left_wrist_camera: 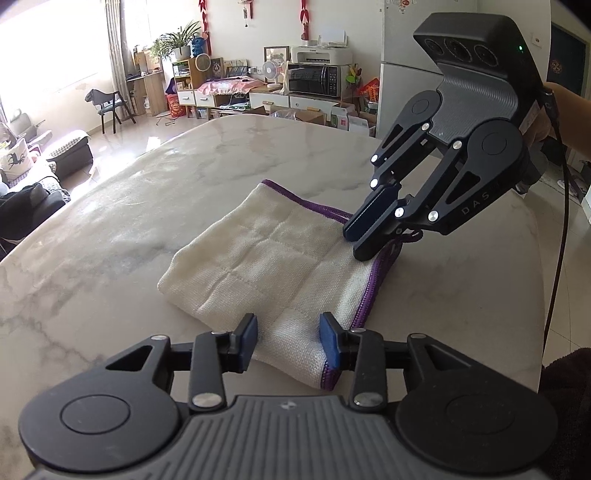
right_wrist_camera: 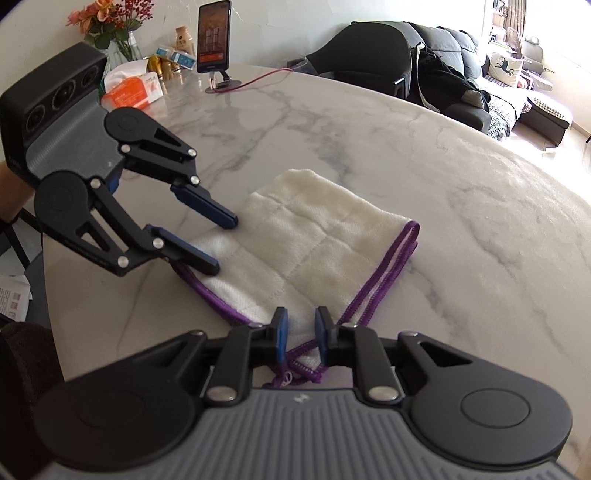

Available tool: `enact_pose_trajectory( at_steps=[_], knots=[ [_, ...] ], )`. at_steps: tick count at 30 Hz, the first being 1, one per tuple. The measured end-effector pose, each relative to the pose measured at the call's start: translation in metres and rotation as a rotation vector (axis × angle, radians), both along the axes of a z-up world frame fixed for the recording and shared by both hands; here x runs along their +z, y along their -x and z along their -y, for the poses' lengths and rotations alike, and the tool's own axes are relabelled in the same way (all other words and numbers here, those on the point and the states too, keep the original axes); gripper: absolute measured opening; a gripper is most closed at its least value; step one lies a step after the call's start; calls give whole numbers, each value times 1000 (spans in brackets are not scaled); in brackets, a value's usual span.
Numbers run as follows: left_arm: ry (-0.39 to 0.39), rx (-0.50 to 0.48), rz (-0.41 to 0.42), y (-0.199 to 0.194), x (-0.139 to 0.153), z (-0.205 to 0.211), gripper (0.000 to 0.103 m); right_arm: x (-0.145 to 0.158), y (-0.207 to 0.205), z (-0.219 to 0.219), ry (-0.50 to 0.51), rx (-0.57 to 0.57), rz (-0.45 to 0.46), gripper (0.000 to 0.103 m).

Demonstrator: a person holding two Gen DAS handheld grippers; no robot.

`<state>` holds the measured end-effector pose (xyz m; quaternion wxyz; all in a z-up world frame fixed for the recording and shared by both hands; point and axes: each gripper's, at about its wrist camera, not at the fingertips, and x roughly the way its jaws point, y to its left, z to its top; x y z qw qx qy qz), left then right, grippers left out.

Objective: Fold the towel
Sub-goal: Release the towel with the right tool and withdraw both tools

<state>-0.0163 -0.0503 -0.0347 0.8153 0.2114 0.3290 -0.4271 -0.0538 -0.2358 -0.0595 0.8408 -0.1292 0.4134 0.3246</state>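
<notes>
A cream towel (left_wrist_camera: 266, 269) with purple edging lies folded on the marble table (left_wrist_camera: 147, 206); it also shows in the right wrist view (right_wrist_camera: 314, 240). My left gripper (left_wrist_camera: 288, 338) is open, its blue pads either side of the towel's near corner; in the right wrist view (right_wrist_camera: 223, 242) its fingers straddle the towel edge. My right gripper (right_wrist_camera: 300, 334) is partly open around the purple-edged corner, fingers not pressed on the cloth. In the left wrist view the right gripper (left_wrist_camera: 364, 240) rests its tips on the towel's right edge.
A phone on a stand (right_wrist_camera: 214, 37), a tissue pack (right_wrist_camera: 133, 86), bottles and a flower vase (right_wrist_camera: 110, 29) stand at the table's far side. A dark chair (right_wrist_camera: 373, 51) and sofa sit beyond the table. The table edge (left_wrist_camera: 543, 295) runs close on the right.
</notes>
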Motion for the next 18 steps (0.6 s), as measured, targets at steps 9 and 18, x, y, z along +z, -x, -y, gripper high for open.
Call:
enact_pose_trajectory(
  at_steps=[9,18],
  knots=[
    [-99,239,-30,12,36,5,94,23,-2,-10,20,-119,-57,103],
    [-192,506,-37,14,55,-1,100,26,-6,-3,32,-259,-143,103]
  ],
)
